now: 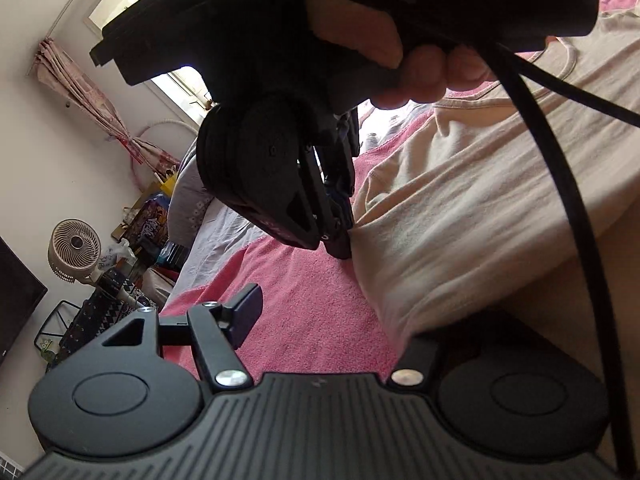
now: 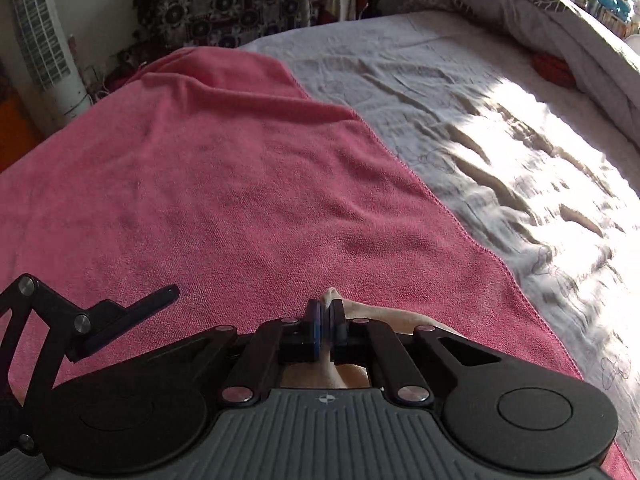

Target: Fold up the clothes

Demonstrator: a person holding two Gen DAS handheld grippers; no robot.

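Note:
A beige shirt (image 1: 472,208) lies spread on a pink towel (image 1: 304,304) on the bed. In the left wrist view my right gripper (image 1: 340,250) is ahead, its tips shut on the shirt's edge. In the right wrist view the right gripper (image 2: 325,307) is shut on a beige shirt fold (image 2: 331,295) above the pink towel (image 2: 208,184). My left gripper (image 1: 328,320) is open: its left finger (image 1: 244,316) stands over the towel, the right finger is hidden under the shirt. The left finger also shows in the right wrist view (image 2: 132,312).
A grey-white bedsheet (image 2: 480,128) covers the bed beyond the towel, with a grey quilt (image 2: 520,8) at its far side. A fan (image 1: 74,248), bags and patterned cloth (image 2: 224,4) stand beside the bed. A curtain (image 1: 92,100) hangs by the window.

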